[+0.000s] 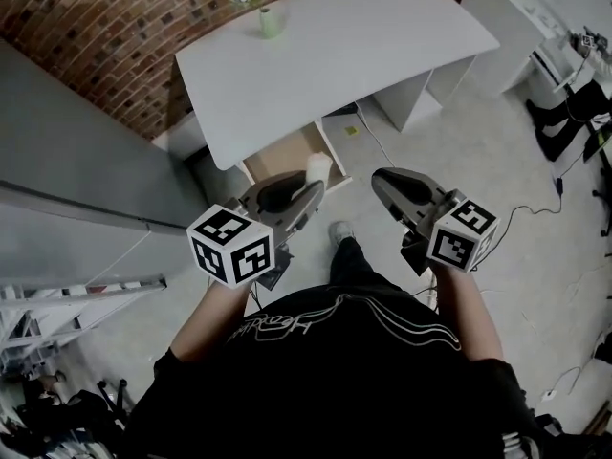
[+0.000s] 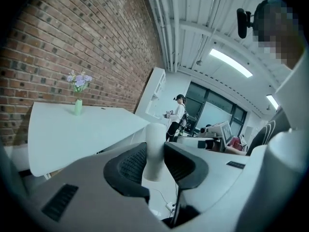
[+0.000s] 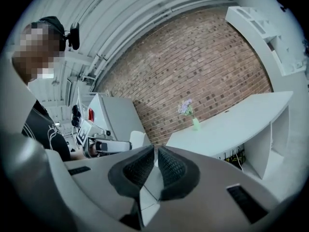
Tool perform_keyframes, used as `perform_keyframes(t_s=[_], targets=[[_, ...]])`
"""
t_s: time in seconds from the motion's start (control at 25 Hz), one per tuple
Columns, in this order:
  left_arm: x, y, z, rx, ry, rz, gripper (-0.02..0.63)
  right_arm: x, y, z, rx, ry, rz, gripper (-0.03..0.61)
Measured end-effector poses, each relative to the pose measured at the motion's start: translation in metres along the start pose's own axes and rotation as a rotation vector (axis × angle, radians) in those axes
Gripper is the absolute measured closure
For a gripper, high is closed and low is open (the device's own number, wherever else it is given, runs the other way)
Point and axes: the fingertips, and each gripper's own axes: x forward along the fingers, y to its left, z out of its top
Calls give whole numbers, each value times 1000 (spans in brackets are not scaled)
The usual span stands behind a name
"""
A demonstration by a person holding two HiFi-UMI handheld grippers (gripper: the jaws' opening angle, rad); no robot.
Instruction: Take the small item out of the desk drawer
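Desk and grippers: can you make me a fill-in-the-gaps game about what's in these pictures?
The small cylinder gripped by the left hand-held gripper is coloured ____.
The vase on the desk holds purple ____.
The wall behind the desk is built of ____.
The drawer under the desk is pulled ____.

Missing words: white; flowers; brick; open.
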Motion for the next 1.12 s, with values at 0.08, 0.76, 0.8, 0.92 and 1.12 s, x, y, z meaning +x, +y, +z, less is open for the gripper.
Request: perform_keyframes(t_s=[0.08, 0.76, 0.8, 0.92, 1.12], targets=[[-5, -5, 8, 5, -15, -2, 482, 0, 7, 8, -30, -3, -12, 523], [-27, -30, 10, 4, -43, -39, 482, -4, 39, 6, -63, -2, -19, 523], [-27, -29, 10, 3, -42, -37, 482, -3, 38, 5, -62, 0, -18, 524], [-24, -26, 7, -4, -37, -32, 482, -1, 37, 4, -60, 5, -14, 523], [-25, -22, -1, -11, -37, -33, 482, -1, 35, -5, -56, 9, -21, 523]])
